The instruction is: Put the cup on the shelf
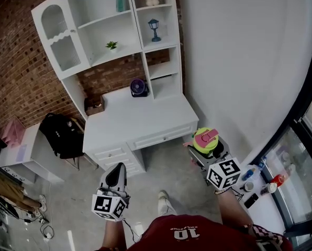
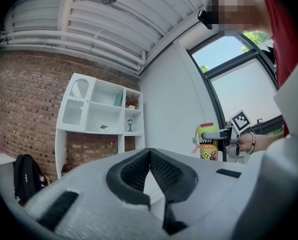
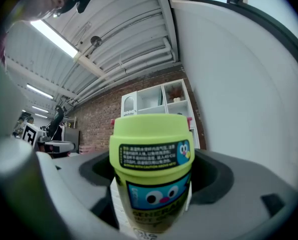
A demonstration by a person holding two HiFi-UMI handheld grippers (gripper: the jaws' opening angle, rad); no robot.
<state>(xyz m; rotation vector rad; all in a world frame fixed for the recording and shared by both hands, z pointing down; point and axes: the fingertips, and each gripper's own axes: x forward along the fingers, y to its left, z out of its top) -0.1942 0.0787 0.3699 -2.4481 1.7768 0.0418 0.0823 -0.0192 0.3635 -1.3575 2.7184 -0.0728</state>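
Note:
The cup [image 1: 206, 138] is lime green with a pink lid. My right gripper [image 1: 209, 149] is shut on it, low at the right and in front of the desk. In the right gripper view the cup [image 3: 151, 169] stands upright between the dark pads and fills the middle. The white shelf unit [image 1: 120, 35] rises over a white desk [image 1: 140, 120] against the brick wall, well away from the cup. My left gripper [image 1: 116, 168] hangs lower left, shut with nothing in it. The left gripper view also shows the cup [image 2: 207, 144] at the right and the shelf unit [image 2: 101, 111] far off.
On the shelves stand a small plant [image 1: 112, 45] and a blue lantern figure [image 1: 154, 30]. A purple fan [image 1: 138, 87] and a brown box [image 1: 95, 105] sit on the desk. A black backpack [image 1: 65, 135] rests left of it. Small bottles [image 1: 274, 183] line the window sill.

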